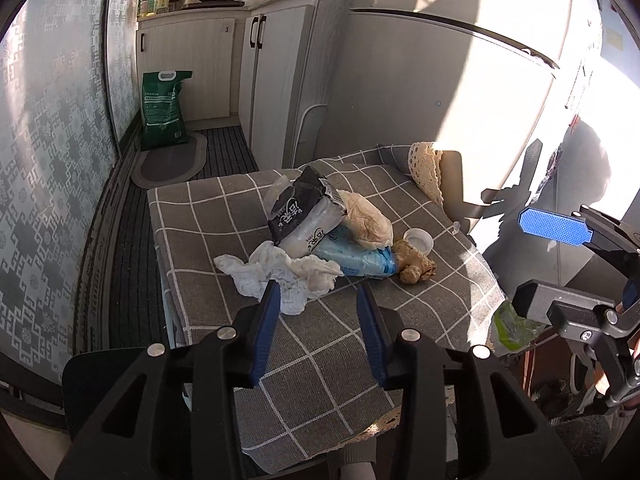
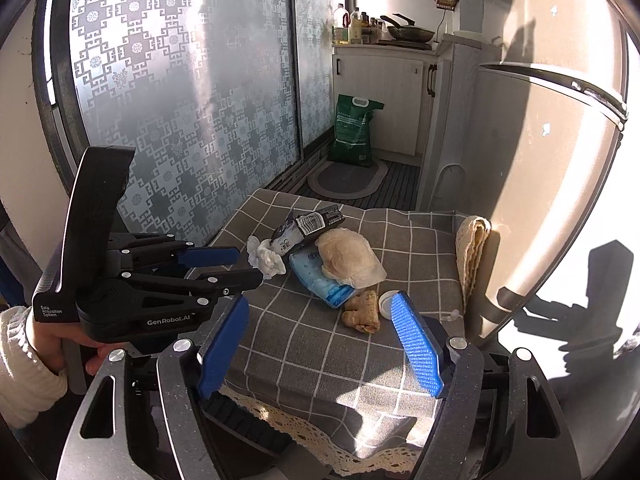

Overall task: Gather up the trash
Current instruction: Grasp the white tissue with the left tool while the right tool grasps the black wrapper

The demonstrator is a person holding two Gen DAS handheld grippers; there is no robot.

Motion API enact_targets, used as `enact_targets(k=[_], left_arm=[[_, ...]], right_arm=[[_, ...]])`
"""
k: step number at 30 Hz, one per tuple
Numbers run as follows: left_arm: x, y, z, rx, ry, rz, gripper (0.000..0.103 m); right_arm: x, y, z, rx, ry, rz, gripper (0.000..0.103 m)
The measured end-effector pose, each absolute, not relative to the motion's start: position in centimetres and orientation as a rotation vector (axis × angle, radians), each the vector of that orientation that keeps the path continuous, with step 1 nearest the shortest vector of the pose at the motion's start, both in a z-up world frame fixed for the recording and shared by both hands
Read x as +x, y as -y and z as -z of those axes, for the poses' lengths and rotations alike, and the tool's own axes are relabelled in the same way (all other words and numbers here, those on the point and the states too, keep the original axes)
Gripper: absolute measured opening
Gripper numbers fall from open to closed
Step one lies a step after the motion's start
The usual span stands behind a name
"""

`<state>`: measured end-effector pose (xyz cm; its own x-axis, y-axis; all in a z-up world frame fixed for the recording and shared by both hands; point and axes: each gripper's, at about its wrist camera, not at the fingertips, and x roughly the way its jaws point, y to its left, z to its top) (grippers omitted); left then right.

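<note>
From the left wrist view, my left hand-held gripper (image 1: 318, 304) hangs over the near part of the bench (image 1: 208, 216), which wears a grey checked cloth. Its jaws are partly apart and hold nothing. The white tissue (image 1: 280, 276) lies just past the tips, with its near edge beside the left finger. Behind it sits the trash pile: a black packet (image 1: 298, 204), a blue pack (image 1: 356, 258), a beige wrap (image 1: 366, 220), a bit of ginger (image 1: 416, 268) and a small white cap (image 1: 418, 240). I think the tissue is my first pick. To do it well I would slide forward and a little left so the crumpled middle sits between the pads, then dip low and squeeze (soft paper slips out if I only pinch a corner). I must not catch the cloth too.

From the right wrist view, my right hand-held gripper (image 2: 320, 340) stands wide open and empty over the near edge of the bench (image 2: 420, 256). The ginger (image 2: 362, 312) and cap (image 2: 388, 302) lie just ahead, near the right finger. The other gripper (image 2: 244, 266) points at the tissue (image 2: 266, 260) from the left, held by a hand (image 2: 80, 344) in a white sleeve. I would keep my right side back so the two do not bump. I can see no bin in either view.
</note>
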<state>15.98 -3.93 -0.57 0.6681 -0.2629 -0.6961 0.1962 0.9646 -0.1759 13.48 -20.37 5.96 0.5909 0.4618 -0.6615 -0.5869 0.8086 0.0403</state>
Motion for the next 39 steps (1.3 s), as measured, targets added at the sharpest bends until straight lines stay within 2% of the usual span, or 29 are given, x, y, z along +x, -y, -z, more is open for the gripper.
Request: enact_targets(k=[4, 8, 9, 10, 11, 14, 18, 26, 32, 39], left_arm=[[17.2, 3.6, 1.2, -0.121, -0.809, 0.25, 0.04], [17.8, 3.7, 1.4, -0.146, -0.812, 0.268, 0.034], [17.8, 3.7, 1.5, -0.149, -0.814, 0.273, 0.025], [17.9, 3.8, 1.6, -0.147, -0.818, 0.27, 0.012], [18.0, 3.8, 1.7, -0.147, -0.824, 0.271, 0.007], [17.7, 3.4, 1.7, -0.163, -0.821, 0.276, 0.002], [16.7, 2.2, 0.9, -0.199, -0.801, 0.284, 0.002], [13.6, -0.6, -1.3, -0.236, -0.747, 0.298, 0.002], [11.8, -2.8, -2.4, -0.248, -0.714, 0.299, 0.002], [10.1, -4.9, -2.4, -0.242, -0.709, 0.283, 0.002]], right_arm=[[14.4, 20.5, -5.7, -0.176, -0.726, -0.618, 0.075], [15.1, 20.4, -5.7, -0.154, -0.734, -0.633, 0.075], [15.2, 20.2, -5.6, -0.155, -0.735, -0.633, 0.075], [15.3, 19.9, -5.6, -0.157, -0.737, -0.633, 0.075], [15.3, 19.6, -5.5, -0.159, -0.74, -0.635, 0.075], [15.4, 18.7, -5.3, -0.175, -0.74, -0.633, 0.074], [15.7, 17.2, -5.1, -0.202, -0.74, -0.625, 0.073], [17.5, 13.7, -4.7, -0.217, -0.753, -0.609, 0.061], [19.7, 11.2, -3.7, -0.211, -0.784, -0.553, 0.044], [21.4, 9.9, -2.3, -0.202, -0.831, -0.452, 0.041]])
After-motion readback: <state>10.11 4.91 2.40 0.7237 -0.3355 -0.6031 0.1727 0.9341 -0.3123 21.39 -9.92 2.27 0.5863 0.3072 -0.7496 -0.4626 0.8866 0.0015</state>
